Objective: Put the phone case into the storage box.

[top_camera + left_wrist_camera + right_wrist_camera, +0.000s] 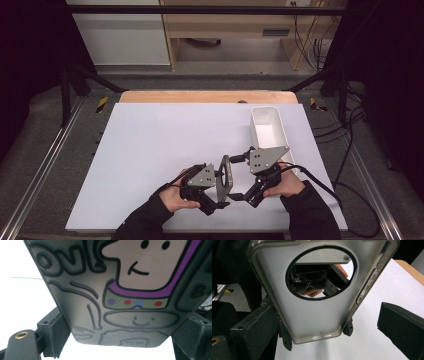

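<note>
A grey phone case (226, 176) stands on edge above the white sheet, between my two grippers. Its back carries a cartoon print with purple trim (125, 290). Its inner side is frosted with a large round hole (317, 315). My left gripper (221, 188) (125, 336) is shut on the case, with a pad on each long edge. Seen from the right gripper view, the left gripper (316, 335) clamps the case near its lower end. My right gripper (239, 177) (328, 323) stands open around the case. Its far jaw is well clear of the case's edge.
A white rectangular bin (252, 125) sits at the back right of the white sheet (160, 150), just beyond my right gripper. Cables trail from both grippers toward the near edge. The wooden table edge (200, 96) runs along the back.
</note>
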`<move>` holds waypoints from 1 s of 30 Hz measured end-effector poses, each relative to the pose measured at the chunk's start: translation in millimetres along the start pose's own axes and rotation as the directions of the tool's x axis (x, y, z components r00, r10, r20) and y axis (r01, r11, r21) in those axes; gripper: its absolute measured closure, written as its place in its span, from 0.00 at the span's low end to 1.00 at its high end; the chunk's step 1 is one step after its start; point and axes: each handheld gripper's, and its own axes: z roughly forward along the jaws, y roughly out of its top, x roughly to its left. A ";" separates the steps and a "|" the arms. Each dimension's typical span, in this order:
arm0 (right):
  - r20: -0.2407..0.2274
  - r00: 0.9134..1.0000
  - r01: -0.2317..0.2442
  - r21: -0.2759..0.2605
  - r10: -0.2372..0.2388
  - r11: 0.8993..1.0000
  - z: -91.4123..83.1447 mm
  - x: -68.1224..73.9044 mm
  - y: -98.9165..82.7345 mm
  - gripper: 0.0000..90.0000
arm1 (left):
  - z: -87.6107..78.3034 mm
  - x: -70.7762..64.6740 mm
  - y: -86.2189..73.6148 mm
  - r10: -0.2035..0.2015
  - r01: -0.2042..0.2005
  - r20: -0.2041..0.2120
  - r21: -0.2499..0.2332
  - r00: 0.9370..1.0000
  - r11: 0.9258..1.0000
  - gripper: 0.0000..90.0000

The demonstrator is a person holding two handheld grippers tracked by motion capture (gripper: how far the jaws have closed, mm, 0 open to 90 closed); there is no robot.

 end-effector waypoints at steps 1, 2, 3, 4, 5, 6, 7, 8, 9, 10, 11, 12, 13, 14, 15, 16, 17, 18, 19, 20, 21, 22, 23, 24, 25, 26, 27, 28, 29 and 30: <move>-0.001 1.000 -0.001 0.002 0.001 1.000 0.4 0.2 -0.2 0.03 | 0.4 -0.2 -0.1 0.000 0.000 0.003 0.001 1.000 1.000 0.13; -0.002 1.000 0.002 0.002 -0.002 1.000 0.7 0.3 -0.3 0.03 | 0.7 -0.4 0.0 0.002 -0.002 0.004 0.003 1.000 1.000 0.13; -0.005 1.000 0.002 0.002 -0.002 1.000 0.9 0.3 -0.4 0.03 | 1.1 -0.6 0.0 0.005 -0.005 0.004 0.004 1.000 1.000 0.13; -0.008 1.000 0.002 0.002 -0.002 1.000 1.2 0.4 -0.5 0.03 | 1.4 -0.8 0.0 0.006 -0.006 0.007 0.004 1.000 1.000 0.13; -0.011 1.000 0.002 0.002 -0.002 1.000 1.4 0.6 -0.6 0.03 | 1.5 -0.8 0.0 0.009 -0.009 0.008 0.006 1.000 1.000 0.13; -0.012 1.000 0.003 0.002 -0.003 1.000 1.6 0.7 -0.6 0.03 | 1.8 -1.0 0.0 0.012 -0.012 0.007 0.007 1.000 1.000 0.13; -0.014 1.000 0.004 0.003 -0.003 1.000 1.8 0.8 -0.7 0.03 | 2.2 -1.2 0.0 0.014 -0.014 0.008 0.007 1.000 1.000 0.13; -0.015 1.000 0.005 0.004 -0.005 1.000 2.0 1.0 -0.9 0.03 | 2.5 -1.3 0.0 0.017 -0.017 0.009 0.009 1.000 1.000 0.13; -0.017 1.000 0.006 0.004 -0.005 1.000 2.2 1.0 -1.0 0.03 | 2.9 -1.6 0.0 0.016 -0.016 0.011 0.008 1.000 1.000 0.13; -0.018 1.000 0.006 0.005 -0.006 1.000 2.4 1.1 -1.1 0.03 | 3.4 -2.0 0.0 0.015 -0.015 0.013 0.007 1.000 1.000 0.13; -0.021 1.000 0.007 0.005 -0.007 1.000 2.5 1.1 -1.2 0.03 | 3.6 -2.2 0.0 0.017 -0.017 0.014 0.008 1.000 1.000 0.13; -0.023 1.000 0.007 0.006 -0.007 1.000 2.7 1.3 -1.2 0.03 | 3.7 -2.4 0.0 0.019 -0.019 0.017 0.008 1.000 1.000 0.13; -0.025 1.000 0.008 0.005 -0.008 1.000 2.8 1.4 -1.3 0.02 | 3.7 -2.5 0.0 0.021 -0.021 0.018 0.008 1.000 1.000 0.13; -0.027 1.000 0.009 0.005 -0.009 1.000 2.9 1.4 -1.3 0.02 | 3.8 -2.8 0.1 0.024 -0.024 0.018 0.009 1.000 1.000 0.13; -0.029 1.000 0.010 0.005 -0.010 1.000 3.0 1.6 -1.4 0.02 | 3.9 -3.0 0.1 0.025 -0.025 0.020 0.010 0.999 1.000 0.13; -0.032 0.999 0.011 0.005 -0.011 1.000 3.2 1.7 -1.5 0.02 | 4.1 -3.3 0.0 0.027 -0.027 0.020 0.009 0.999 1.000 0.13; -0.034 0.999 0.012 0.006 -0.012 1.000 3.4 1.8 -1.5 0.02 | 4.3 -3.4 0.0 0.027 -0.027 0.023 0.009 0.999 1.000 0.13; -0.035 0.999 0.012 0.005 -0.012 1.000 3.5 1.9 -1.6 0.02 | 4.6 -3.5 0.0 0.028 -0.029 0.024 0.009 0.999 1.000 0.13; -0.036 0.999 0.013 0.005 -0.013 1.000 3.6 2.0 -1.6 0.02 | 4.9 -3.6 0.0 0.030 -0.030 0.024 0.009 0.999 1.000 0.13; -0.037 0.999 0.013 0.005 -0.013 1.000 3.9 2.0 -1.7 0.02 | 5.0 -3.7 0.1 0.030 -0.030 0.025 0.009 0.999 0.999 0.13; -0.038 0.999 0.013 0.005 -0.013 1.000 3.9 2.0 -1.7 0.02 | 5.2 -3.7 0.1 0.031 -0.032 0.026 0.009 0.999 0.999 0.13; -0.039 0.999 0.014 0.005 -0.013 1.000 4.0 2.0 -1.8 0.02 | 5.4 -3.9 0.1 0.033 -0.033 0.026 0.010 0.999 0.999 0.13; -0.040 0.999 0.014 0.005 -0.014 1.000 4.2 2.2 -1.8 0.02 | 5.7 -4.0 0.0 0.032 -0.033 0.028 0.010 0.999 0.999 0.13; -0.041 0.999 0.015 0.005 -0.014 1.000 4.4 2.2 -1.9 0.02 | 5.8 -4.1 0.0 0.033 -0.033 0.029 0.012 0.999 0.999 0.13; -0.043 0.999 0.014 0.006 -0.014 1.000 4.5 2.3 -1.9 0.02 | 6.1 -4.3 -0.1 0.034 -0.035 0.028 0.013 0.999 0.999 0.13; -0.043 0.999 0.014 0.007 -0.014 1.000 4.7 2.5 -2.0 0.02 | 6.3 -4.3 0.0 0.035 -0.036 0.030 0.017 0.999 0.999 0.13; -0.044 0.999 0.016 0.007 -0.016 1.000 5.0 2.5 -2.1 0.02 | 6.4 -4.3 0.0 0.036 -0.037 0.030 0.018 0.999 0.999 0.13; -0.044 0.999 0.017 0.007 -0.016 1.000 5.1 2.6 -2.2 0.02 | 6.8 -4.3 -0.1 0.036 -0.037 0.032 0.019 0.999 0.999 0.13; -0.045 0.999 0.017 0.007 -0.017 1.000 5.2 2.7 -2.2 0.02 | 7.0 -4.4 -0.1 0.038 -0.038 0.032 0.019 0.999 0.999 0.13; -0.046 0.999 0.017 0.007 -0.017 1.000 5.3 2.9 -2.2 0.02 | 7.2 -4.5 0.0 0.038 -0.038 0.032 0.019 0.999 0.999 0.13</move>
